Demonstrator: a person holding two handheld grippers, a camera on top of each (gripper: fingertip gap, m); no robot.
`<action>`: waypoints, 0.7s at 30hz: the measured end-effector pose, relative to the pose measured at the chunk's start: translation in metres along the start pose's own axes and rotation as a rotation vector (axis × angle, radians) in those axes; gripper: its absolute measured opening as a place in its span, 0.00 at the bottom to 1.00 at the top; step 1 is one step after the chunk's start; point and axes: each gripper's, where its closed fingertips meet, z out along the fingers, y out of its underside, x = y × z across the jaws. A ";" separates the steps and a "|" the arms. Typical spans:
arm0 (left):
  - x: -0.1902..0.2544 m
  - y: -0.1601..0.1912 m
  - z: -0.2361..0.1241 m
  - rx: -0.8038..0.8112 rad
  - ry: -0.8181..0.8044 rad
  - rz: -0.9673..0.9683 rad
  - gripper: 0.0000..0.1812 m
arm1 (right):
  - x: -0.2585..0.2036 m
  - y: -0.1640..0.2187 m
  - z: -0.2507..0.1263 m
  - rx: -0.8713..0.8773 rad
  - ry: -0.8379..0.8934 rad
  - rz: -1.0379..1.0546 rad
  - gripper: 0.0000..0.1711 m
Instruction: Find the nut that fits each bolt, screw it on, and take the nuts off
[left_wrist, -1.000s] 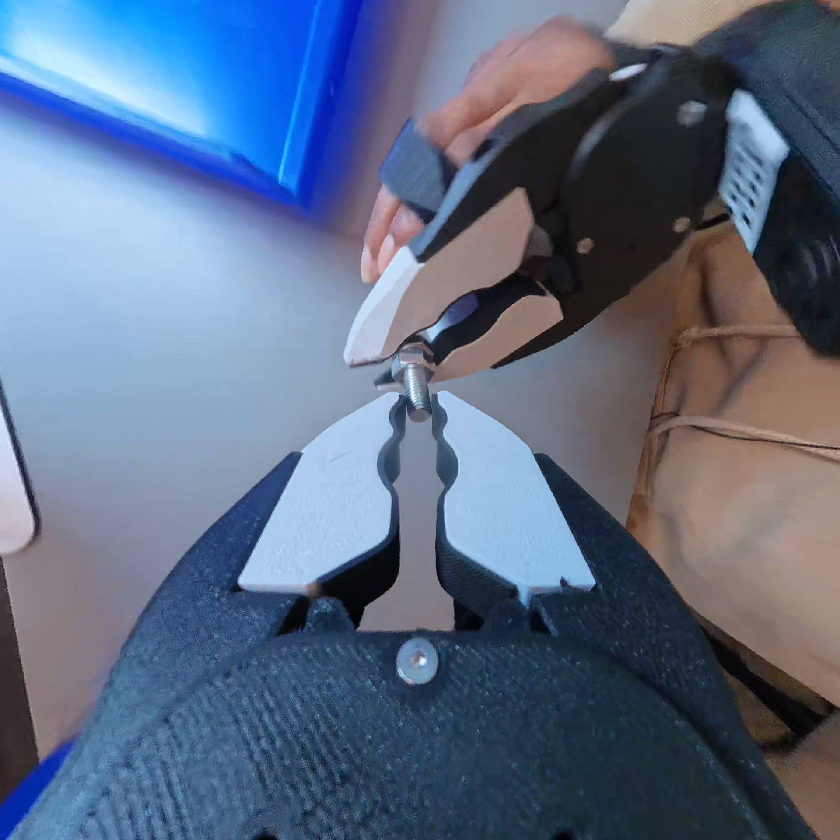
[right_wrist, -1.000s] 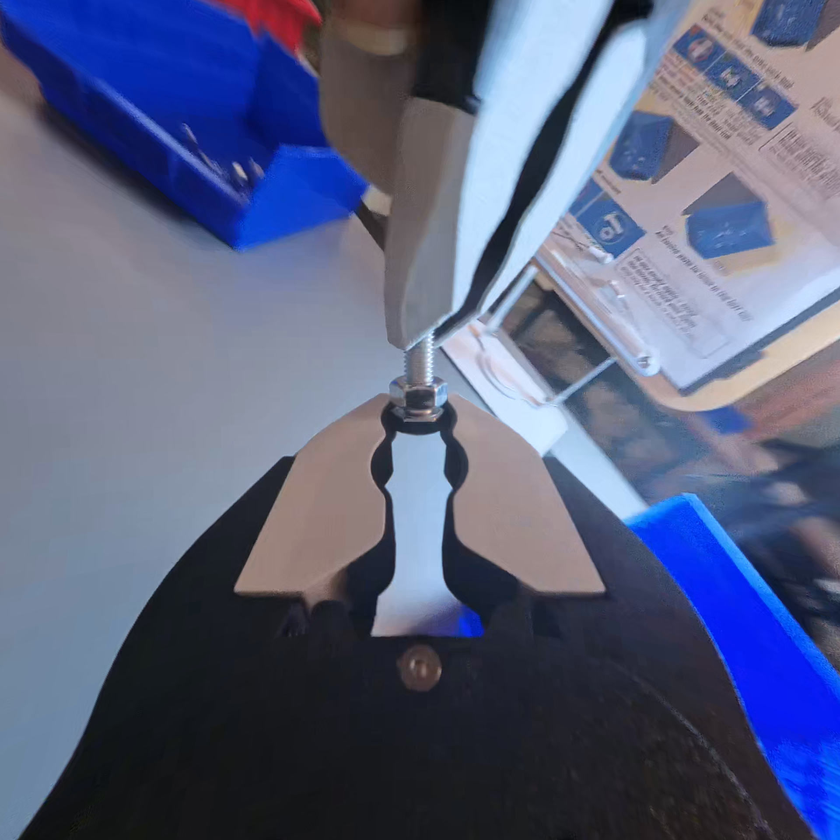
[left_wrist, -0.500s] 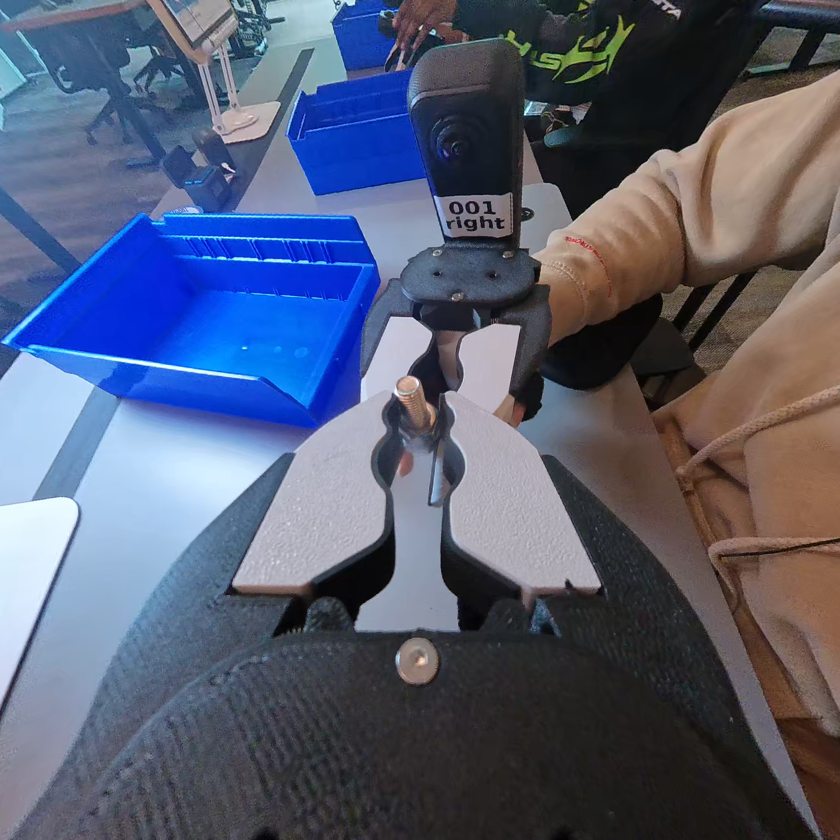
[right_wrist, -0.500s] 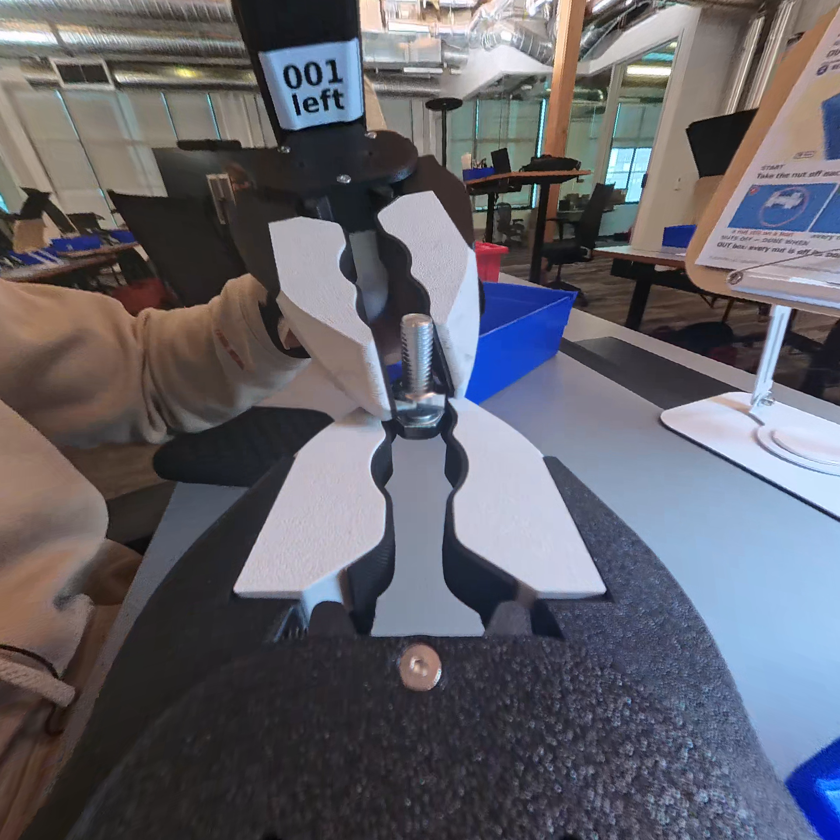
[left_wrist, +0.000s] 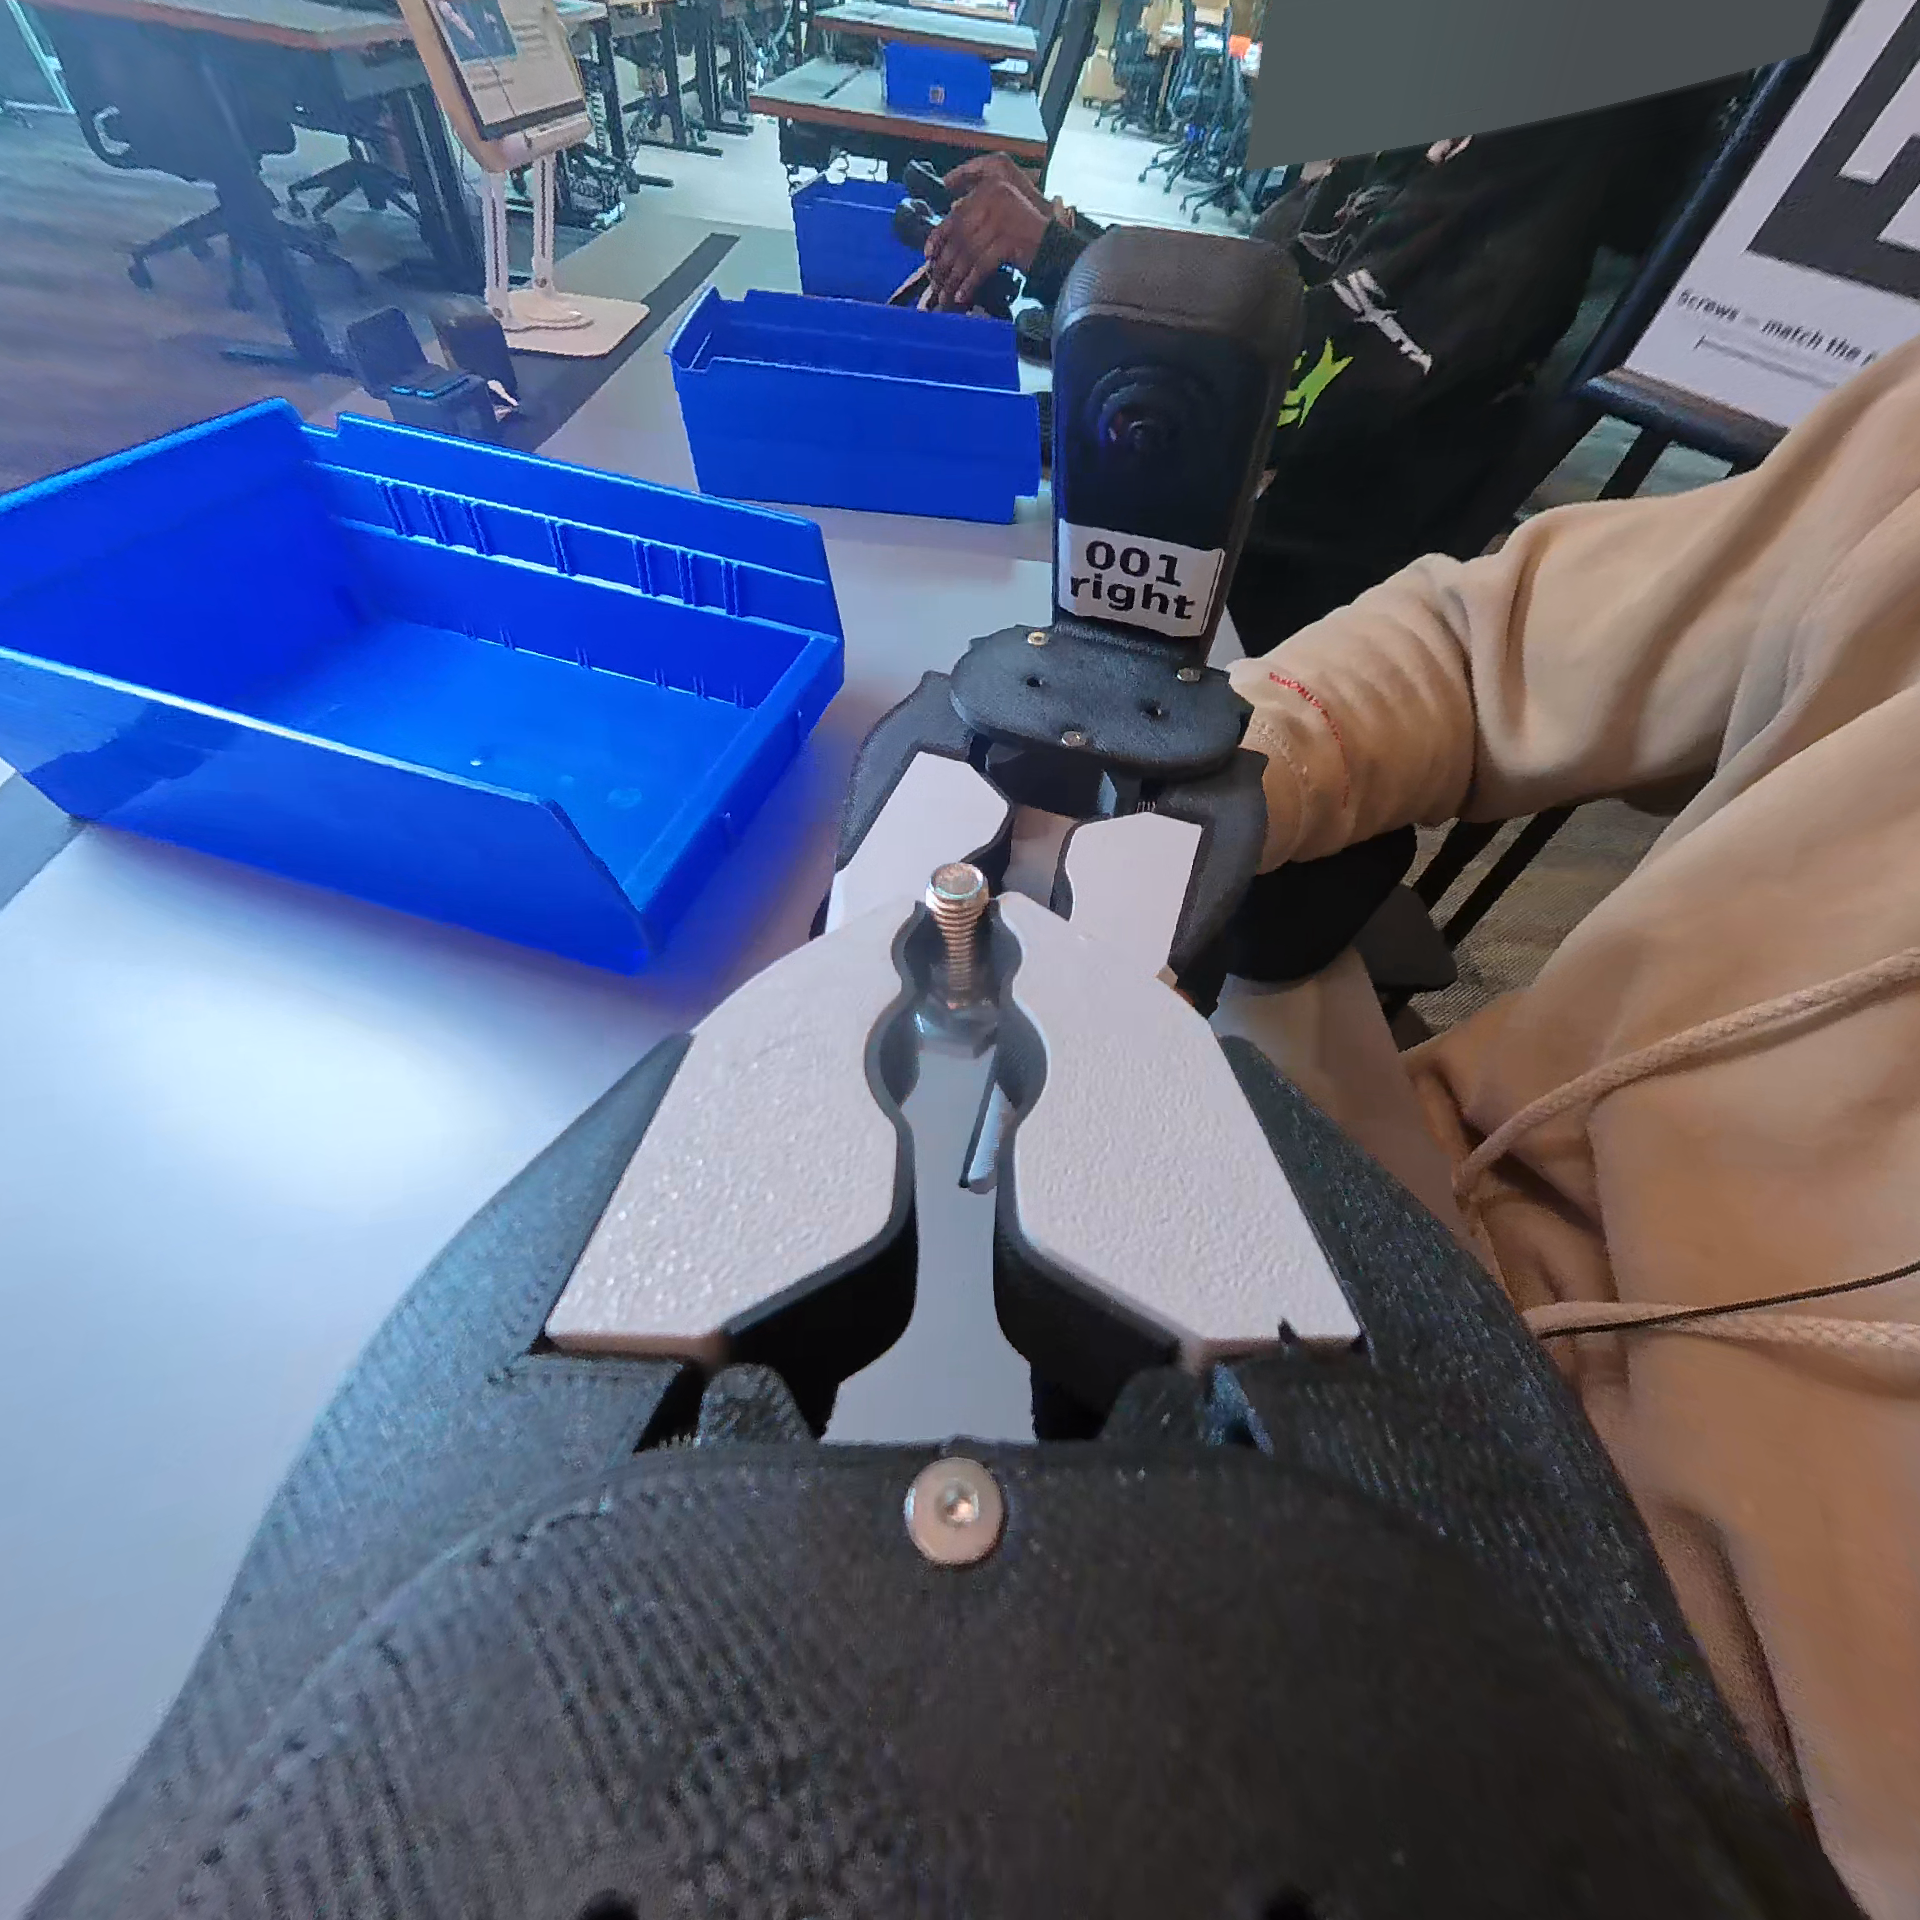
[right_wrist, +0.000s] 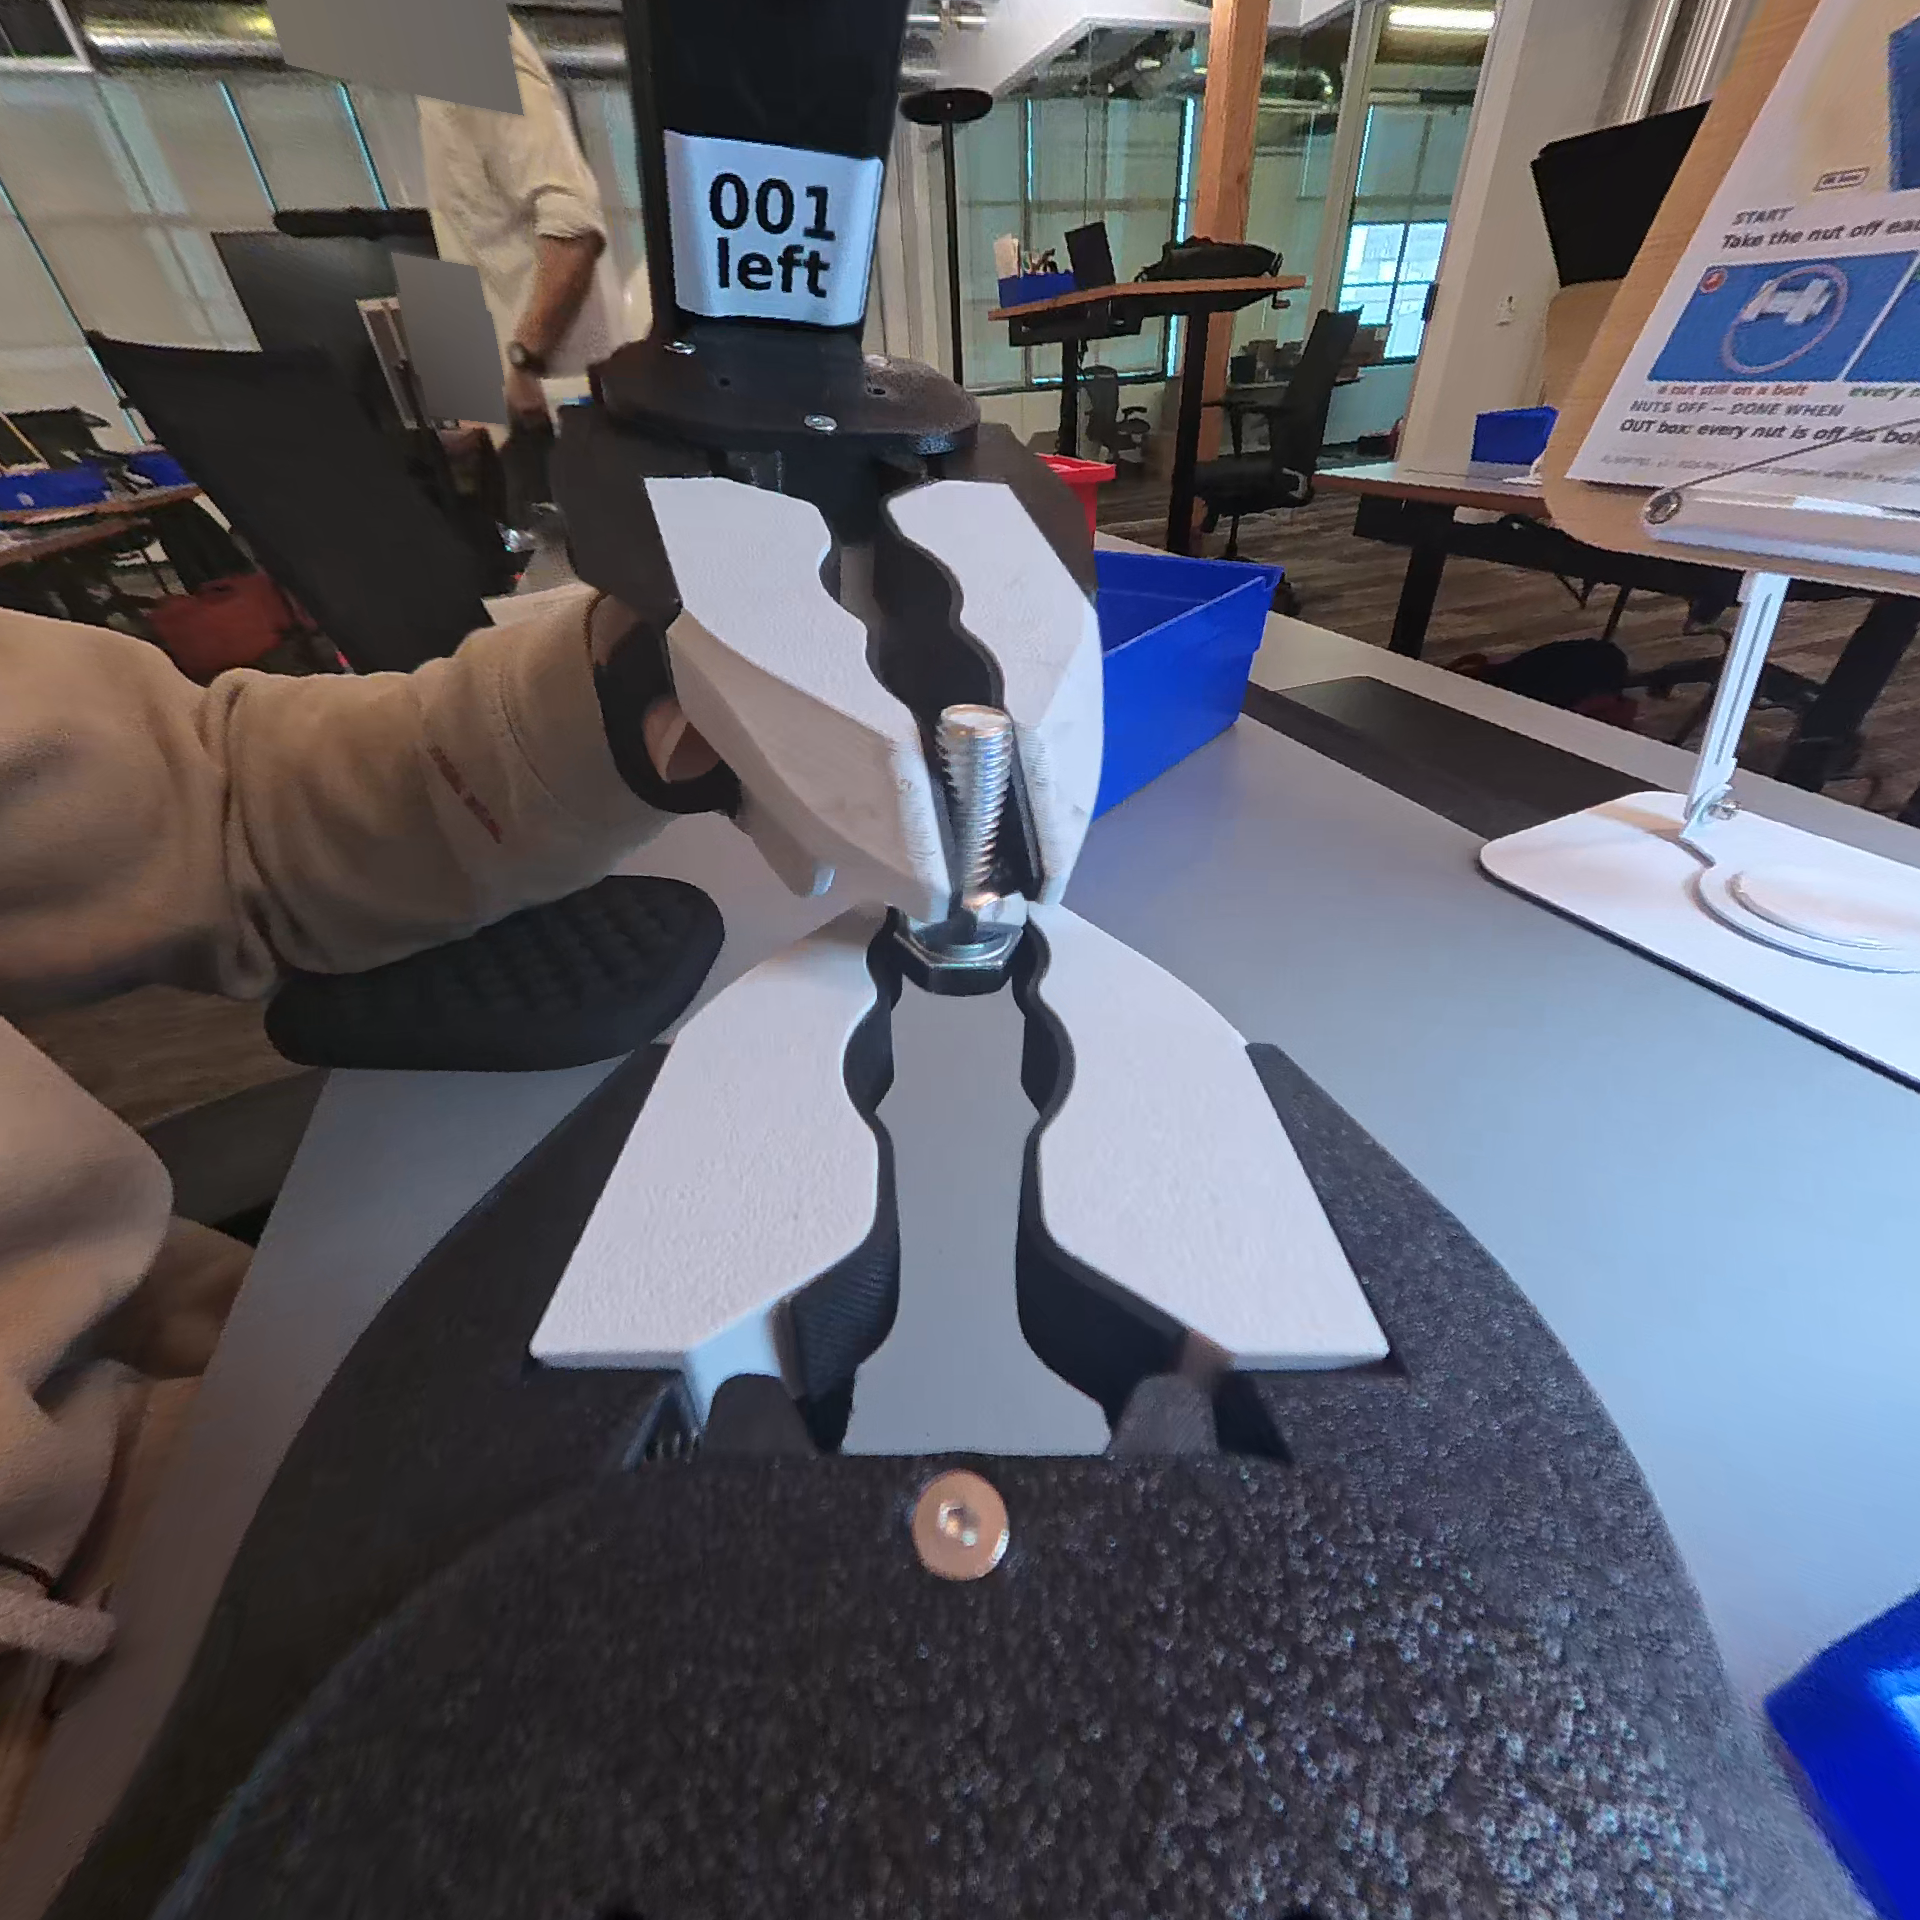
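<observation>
Grey table in an open office, with a blue bin (left_wrist: 416, 665) at the left of the frame.

Compared with one second ago, both tools have turned from a steep tilt to level, facing each other above the table (right_wrist: 1558, 1143). Left hand-held gripper (left_wrist: 961, 935) is clenched on the bolt (left_wrist: 958, 940); right hand-held gripper (right_wrist: 961, 951) is clenched on the nut (right_wrist: 961, 940), which sits low on the thread. I judge one wrist turn is finished, but whether the nut goes on or off I cannot tell.
</observation>
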 end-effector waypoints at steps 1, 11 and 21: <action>0.000 -0.001 0.000 0.009 0.003 -0.009 0.05 | 0.000 0.000 0.000 -0.001 0.004 -0.004 0.12; -0.003 0.005 0.003 0.011 -0.002 -0.020 0.05 | 0.004 0.001 0.000 -0.012 0.013 0.005 0.10; -0.001 -0.001 -0.001 0.031 0.012 -0.030 0.05 | 0.002 0.002 0.001 -0.009 0.012 -0.014 0.11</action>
